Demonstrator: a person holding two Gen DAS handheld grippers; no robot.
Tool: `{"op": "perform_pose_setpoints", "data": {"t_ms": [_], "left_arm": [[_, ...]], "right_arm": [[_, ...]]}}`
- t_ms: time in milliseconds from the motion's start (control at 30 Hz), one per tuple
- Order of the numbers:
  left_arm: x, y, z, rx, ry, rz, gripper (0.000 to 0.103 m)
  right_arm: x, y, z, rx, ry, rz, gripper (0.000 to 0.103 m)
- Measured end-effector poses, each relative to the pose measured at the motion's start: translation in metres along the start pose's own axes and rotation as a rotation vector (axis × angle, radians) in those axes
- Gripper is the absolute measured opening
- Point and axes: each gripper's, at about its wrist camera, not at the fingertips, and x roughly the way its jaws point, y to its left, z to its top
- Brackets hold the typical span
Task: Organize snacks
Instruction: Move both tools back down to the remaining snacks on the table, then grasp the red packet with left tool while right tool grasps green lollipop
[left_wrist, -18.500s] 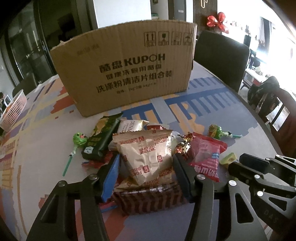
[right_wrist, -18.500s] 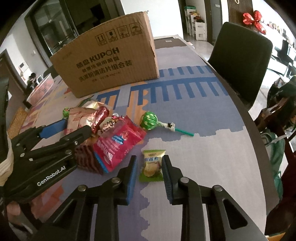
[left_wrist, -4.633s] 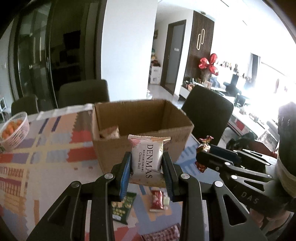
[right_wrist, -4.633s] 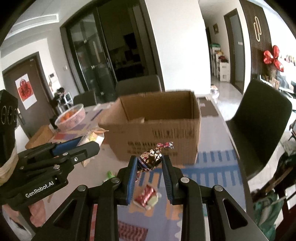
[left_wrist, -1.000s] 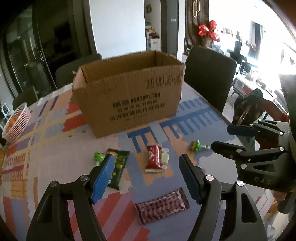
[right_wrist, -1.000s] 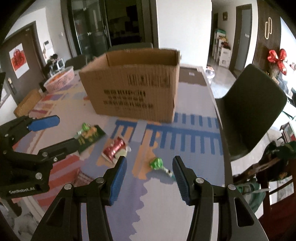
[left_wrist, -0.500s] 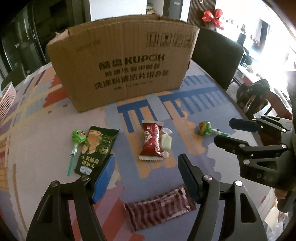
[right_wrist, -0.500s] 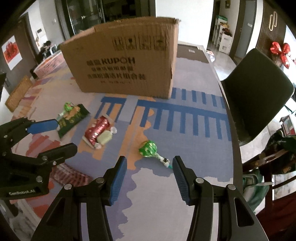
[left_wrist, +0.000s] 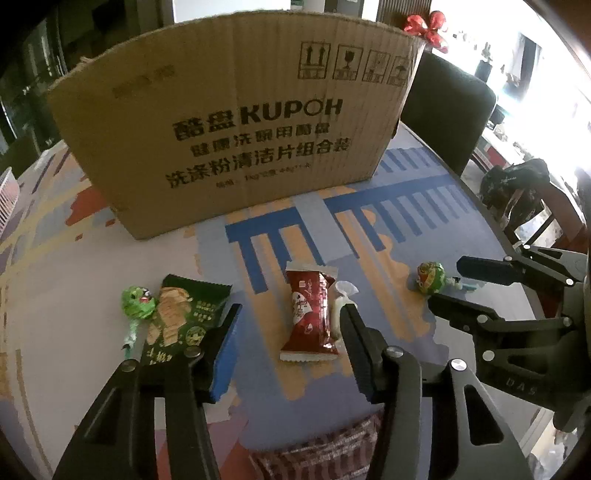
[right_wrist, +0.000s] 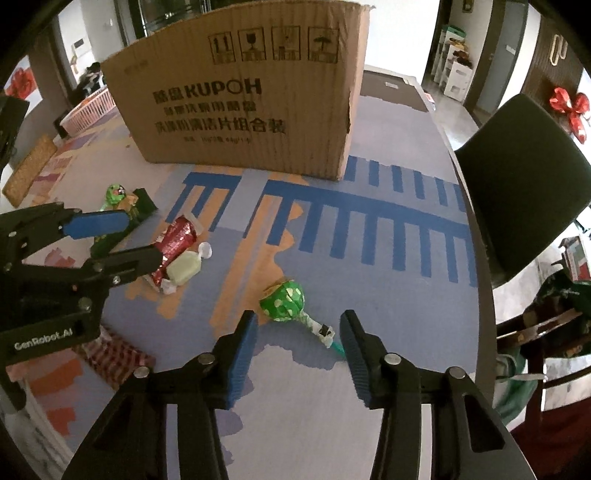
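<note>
We are at the pick step: both hand-held grippers empty, jaws spread wide. Our left hand-held gripper (left_wrist: 288, 334) straddles the red snack packet (left_wrist: 309, 314), which lies on the bench (left_wrist: 110, 266) in front of the cardboard box (left_wrist: 236, 122); a pale candy (left_wrist: 341, 310) touches the packet's right edge. Our right hand-held gripper (right_wrist: 297, 338) frames the green lollipop (right_wrist: 284, 300), also in front of the box. Next move likely: lower, close on each, lift to the box. Versus half a second ago, both have come closer to the snacks; the green packet (left_wrist: 183, 314) and second lollipop (left_wrist: 138, 301) lie unmoved, left of the red packet.
</note>
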Motion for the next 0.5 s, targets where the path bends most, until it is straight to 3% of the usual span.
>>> {"op": "perform_pose_setpoints", "data": {"t_ms": [233, 500], "left_arm": [[0.010, 0.003, 0.004, -0.011, 0.021, -0.012, 0.043], [0.015, 0.011, 0.008, -0.044, 0.030, -0.039, 0.042]], "right_arm": [[0.008, 0.000, 0.003, -0.013, 0.009, 0.014, 0.038], [0.016, 0.001, 0.010, -0.007, 0.004, 0.051, 0.036]]}}
